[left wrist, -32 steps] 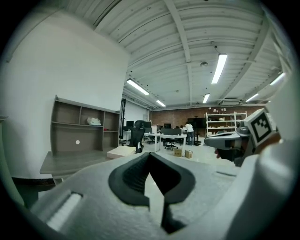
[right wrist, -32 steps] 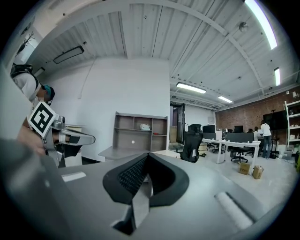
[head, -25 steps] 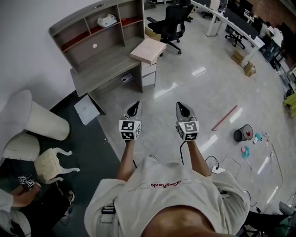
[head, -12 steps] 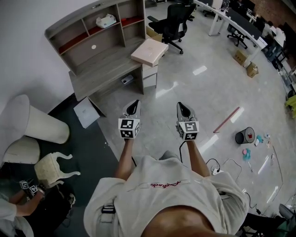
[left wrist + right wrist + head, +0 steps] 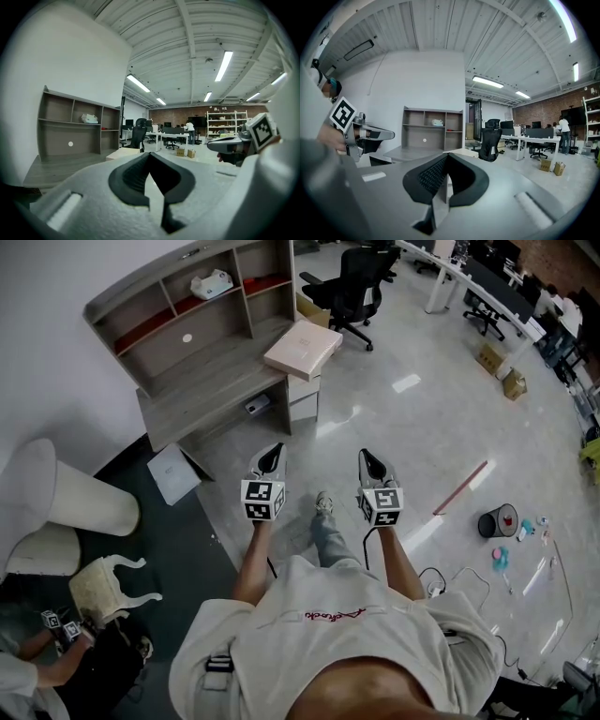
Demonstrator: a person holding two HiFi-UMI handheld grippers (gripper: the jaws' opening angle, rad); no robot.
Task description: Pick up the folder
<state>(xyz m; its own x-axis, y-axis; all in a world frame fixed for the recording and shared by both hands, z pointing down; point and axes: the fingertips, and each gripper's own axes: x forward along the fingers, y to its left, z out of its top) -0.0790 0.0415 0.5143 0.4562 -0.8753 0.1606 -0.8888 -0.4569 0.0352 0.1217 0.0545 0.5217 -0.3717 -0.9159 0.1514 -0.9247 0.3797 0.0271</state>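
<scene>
left gripper (image 5: 276, 448) and right gripper (image 5: 365, 453) fingers closed, empty; white bundle (image 5: 210, 283) in shelf's (image 5: 155, 279) top cubby.

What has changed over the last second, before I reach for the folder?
The person's leg has stepped forward into view between the left gripper and right gripper, and the desk has slid slightly left in the picture. Nothing was gripped or released. Both grippers stay side by side, tongs shut and empty; the folder still lies on the desk.
</scene>
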